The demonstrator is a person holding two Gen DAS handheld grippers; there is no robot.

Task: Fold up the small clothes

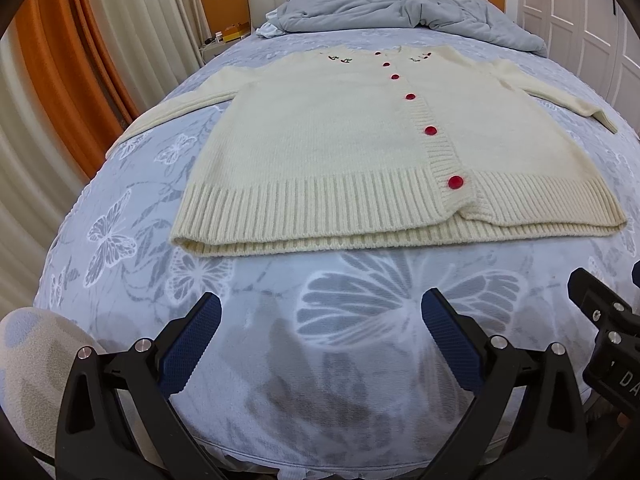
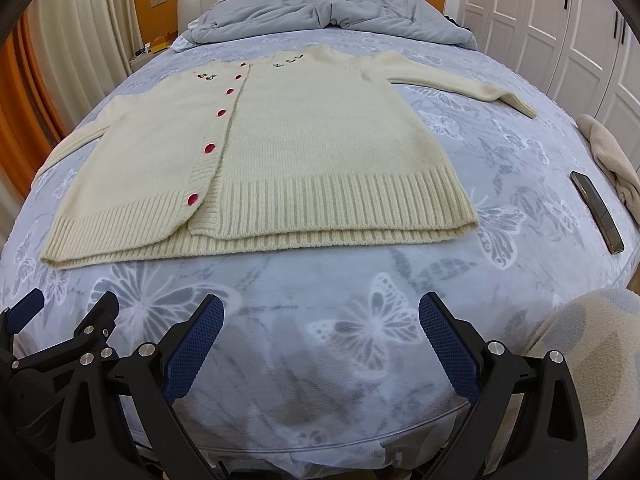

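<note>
- Left wrist view: the left gripper point(image 1: 320, 336) hangs spread wide and empty over the butterfly-print bedspread point(image 1: 120, 208). Ahead of it, apart, the cream knit cardigan point(image 1: 320, 140) lies flat, buttoned with red buttons point(image 1: 455, 182), sleeves out.
- Right wrist view: the right gripper point(image 2: 320, 336) is likewise agape, holding nothing; the cardigan's ribbed hem point(image 2: 320, 208) lies nearest. The knit looks soft, thick and floppy, so pinching a hem corner or cuff seems best.
</note>
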